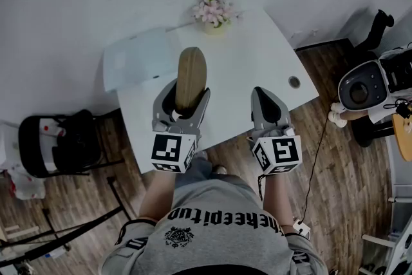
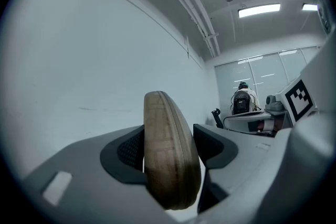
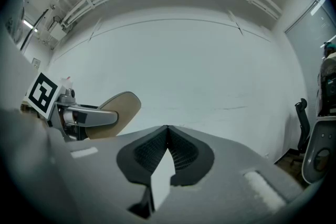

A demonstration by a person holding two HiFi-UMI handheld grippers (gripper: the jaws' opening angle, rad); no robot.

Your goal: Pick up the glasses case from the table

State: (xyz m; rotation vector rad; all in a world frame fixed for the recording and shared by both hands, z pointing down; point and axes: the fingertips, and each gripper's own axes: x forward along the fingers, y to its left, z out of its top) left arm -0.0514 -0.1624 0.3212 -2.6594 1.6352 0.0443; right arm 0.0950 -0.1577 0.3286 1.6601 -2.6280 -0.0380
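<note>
The tan, wood-grain glasses case (image 1: 191, 78) stands on edge, lifted above the white table (image 1: 239, 74), with my left gripper (image 1: 182, 98) shut on its near end. In the left gripper view the case (image 2: 169, 157) fills the gap between the dark pads (image 2: 127, 150), which press on both its sides. My right gripper (image 1: 268, 105) hangs beside it to the right, shut and empty, its tips meeting (image 3: 167, 128). From the right gripper view the case (image 3: 116, 111) and the left gripper's finger (image 3: 90, 117) show at left.
A pot of pink flowers (image 1: 213, 12) stands at the table's far edge, a pale translucent mat (image 1: 139, 58) lies on its left part, and a cable hole (image 1: 294, 82) is at right. A black chair (image 1: 61, 140) is at left, a white machine (image 1: 362, 87) at right.
</note>
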